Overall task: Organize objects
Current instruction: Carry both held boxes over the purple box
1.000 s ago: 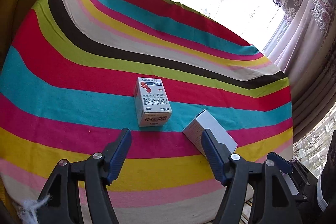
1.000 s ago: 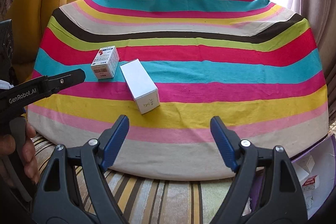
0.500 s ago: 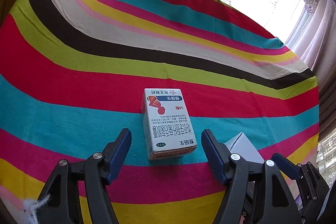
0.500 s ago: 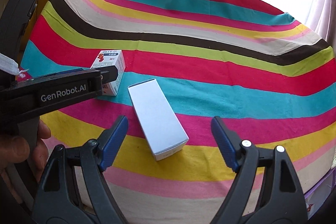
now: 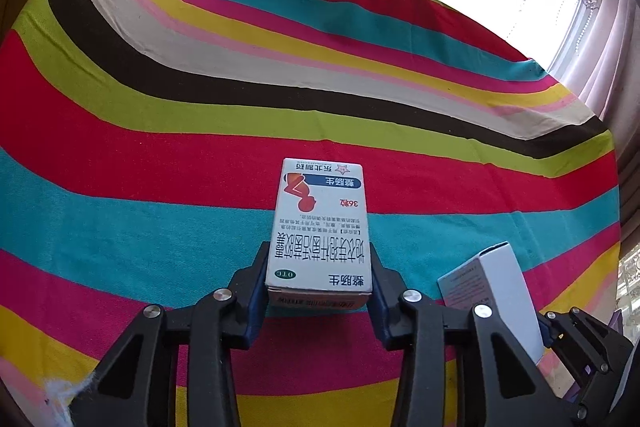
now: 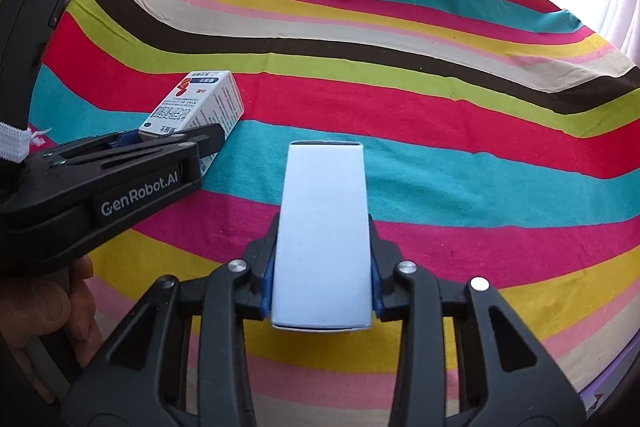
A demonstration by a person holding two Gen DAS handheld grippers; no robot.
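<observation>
**Cartons pinched, one per tongs**

Cardboard is light but crushable: squeeze gently. Your left tongs [image 5: 319,285] pinch the printed box [image 5: 320,227] by its long sides; your right tongs [image 6: 321,281] pinch the white box [image 6: 323,227], both over the striped worktop [image 6: 400,107].

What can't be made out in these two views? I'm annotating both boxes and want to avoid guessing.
- Plain white box, right wrist view: only its blank top shows; the right tongs cover its sides.
- Same box, left wrist view: the left tongs' arm hides its lower part.
- Printed medicine box: barcode end is foreshortened and unreadable.
- Striped cloth: whatever it covers is hidden.
</observation>
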